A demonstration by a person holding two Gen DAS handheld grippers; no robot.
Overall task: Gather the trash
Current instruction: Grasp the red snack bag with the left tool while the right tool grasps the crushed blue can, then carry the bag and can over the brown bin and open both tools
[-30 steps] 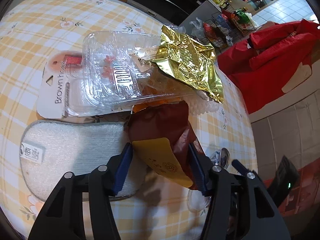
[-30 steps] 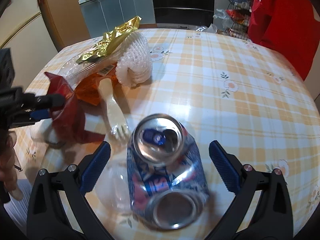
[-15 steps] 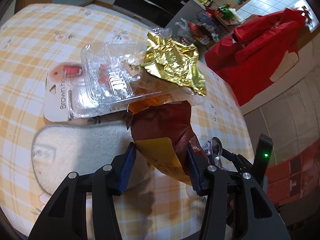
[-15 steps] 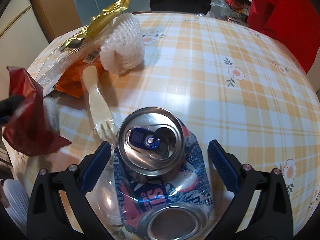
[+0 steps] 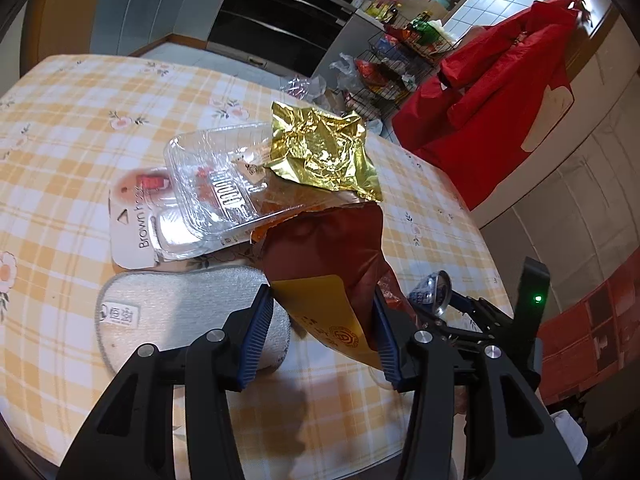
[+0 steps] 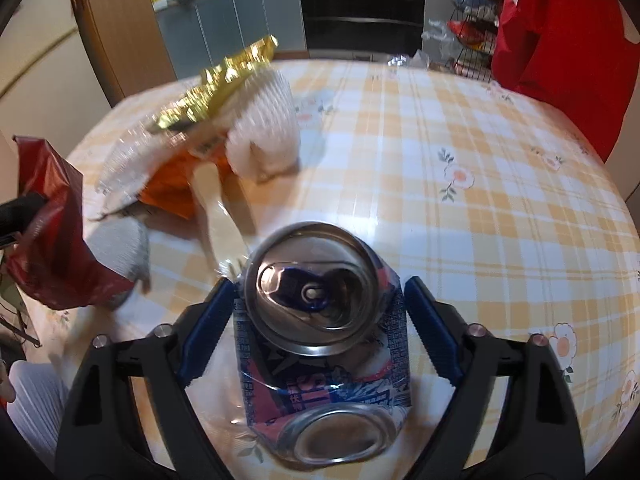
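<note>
Between pads: left gripper (image 5: 322, 334) clamps red wrapper (image 5: 332, 256) | right gripper (image 6: 320, 318) squeezes crushed can (image 6: 320, 344)

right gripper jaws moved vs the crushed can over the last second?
Yes. The right gripper has closed inward on the crushed can, its blue pads now near the can's sides; contact unclear.

We see a crushed can (image 6: 320, 336) of shiny metal, a glossy dark-red wrapper (image 5: 332, 256), crinkled gold foil (image 5: 320, 152), a clear plastic tray (image 5: 216, 184), and a matt, rough cloth pad (image 5: 180, 312).
</note>
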